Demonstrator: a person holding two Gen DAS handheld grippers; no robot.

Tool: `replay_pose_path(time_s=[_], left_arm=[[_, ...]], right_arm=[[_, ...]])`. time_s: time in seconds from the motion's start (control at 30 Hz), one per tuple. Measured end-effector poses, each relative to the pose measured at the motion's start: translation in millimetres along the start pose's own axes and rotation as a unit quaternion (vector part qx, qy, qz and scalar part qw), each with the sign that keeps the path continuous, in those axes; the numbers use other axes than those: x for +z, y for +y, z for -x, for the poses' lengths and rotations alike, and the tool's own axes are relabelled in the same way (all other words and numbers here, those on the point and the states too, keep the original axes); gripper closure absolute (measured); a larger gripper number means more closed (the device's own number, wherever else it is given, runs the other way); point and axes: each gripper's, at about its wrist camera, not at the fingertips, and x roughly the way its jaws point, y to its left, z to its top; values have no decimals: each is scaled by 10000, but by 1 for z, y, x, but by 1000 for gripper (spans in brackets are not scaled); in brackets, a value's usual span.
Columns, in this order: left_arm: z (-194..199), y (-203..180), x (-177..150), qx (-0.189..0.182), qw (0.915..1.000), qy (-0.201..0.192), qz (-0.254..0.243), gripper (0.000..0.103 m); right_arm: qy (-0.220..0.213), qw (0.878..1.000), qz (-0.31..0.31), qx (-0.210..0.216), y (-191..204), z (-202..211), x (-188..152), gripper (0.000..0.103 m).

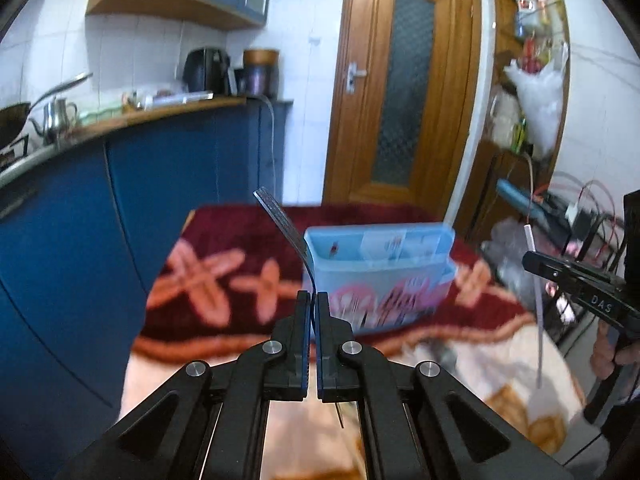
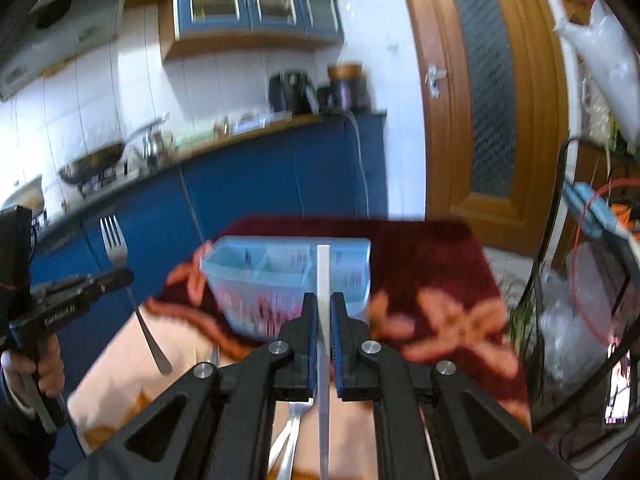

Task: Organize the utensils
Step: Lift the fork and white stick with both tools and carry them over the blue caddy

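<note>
My left gripper (image 1: 313,300) is shut on a metal fork (image 1: 286,232), seen edge-on with its head up; from the right wrist view the same fork (image 2: 114,246) shows its tines above the left gripper (image 2: 120,276). My right gripper (image 2: 324,302) is shut on a white stick-like utensil (image 2: 323,272); it also shows in the left wrist view (image 1: 534,264), held by the right gripper (image 1: 532,260). A light blue plastic utensil holder (image 1: 380,276) with compartments stands on the red flowered cloth ahead of both grippers, also in the right wrist view (image 2: 288,280).
The table (image 1: 224,276) carries a dark red blanket with orange flowers. More cutlery (image 2: 294,432) lies on the cloth under my right gripper. Blue kitchen cabinets (image 1: 120,208) stand to the left, a wooden door (image 1: 404,92) behind, and a cluttered rack with cables (image 1: 576,216) to the right.
</note>
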Motion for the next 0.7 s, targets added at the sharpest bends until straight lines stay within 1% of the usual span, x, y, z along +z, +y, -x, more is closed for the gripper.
replay_pose_path(time_s=[0.1,0.27,0.37,0.53,0.7], left_arm=[[-4,-3,22,-19,9998,-217,8,101],[-19,-9,55,53,9990,-446,60,101],[-33,-11,73,130,9987,-497,77,101],[-58,-15,92,294,9981,-532,36,101],[-75,-20,98,359,9978,-555,-2,101]], right_arm=[[-276,9996,-48,70,-2,0,17,95],[-608,9981,32,72,-1,-19,43,95],[-819,9966,63,63,-1,-33,56,95],[-1272,9917,188,-63,1,-52,68,95],[-1432,9896,139,-26,-3,-77,74,95]])
